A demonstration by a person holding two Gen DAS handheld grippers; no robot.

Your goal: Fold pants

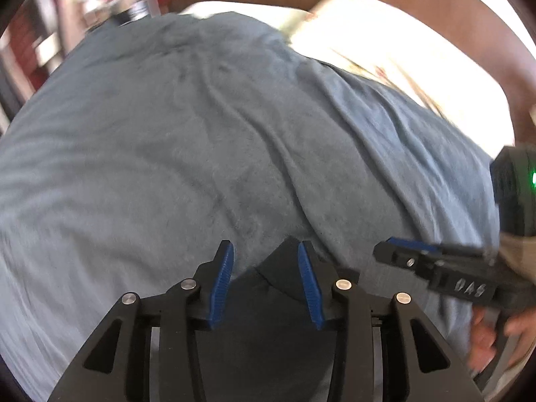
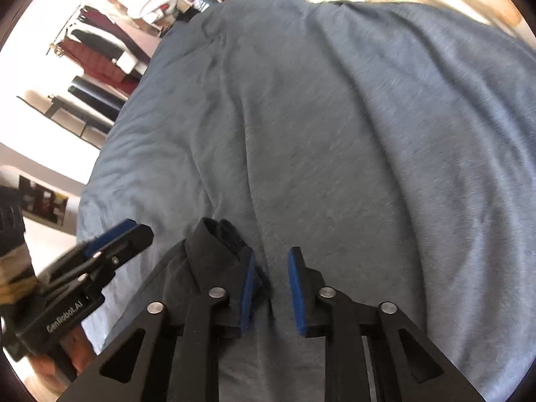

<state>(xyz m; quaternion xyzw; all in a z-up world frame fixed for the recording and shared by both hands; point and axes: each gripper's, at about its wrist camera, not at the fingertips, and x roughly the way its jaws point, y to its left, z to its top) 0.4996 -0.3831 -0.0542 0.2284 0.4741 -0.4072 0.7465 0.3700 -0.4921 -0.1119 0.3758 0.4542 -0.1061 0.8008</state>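
Blue-grey bedding (image 2: 335,117) covers a wide bed, rumpled into long soft creases, with a pale patterned pillow (image 1: 385,43) at its far end and a wooden headboard (image 1: 435,6) behind. At far left in the right wrist view, a rack of hanging clothes (image 2: 100,53) is seen beyond the bed's edge.

Going left to right, the left gripper (image 1: 264,278) is pointed steeply down, its blue pads parted, with dark pants (image 1: 268,301) lying between and beneath them; the pads do not appear to press the cloth. Just to its right, the right gripper (image 2: 271,288) is also held with its jaws apart. A folded edge of the dark cloth lies against its left finger (image 2: 248,288), while bare bedding shows in the gap.

The pants are bunched at the near edge of the bed, under both tools. The step in hand is judged to be a release, with a fold just laid down, though how much of the garment is folded cannot be told, since most of it is hidden. Next, an edge of the cloth would need to be found and gripped again.

Ample open bedding lies ahead; the bed's left edge is near the left gripper.
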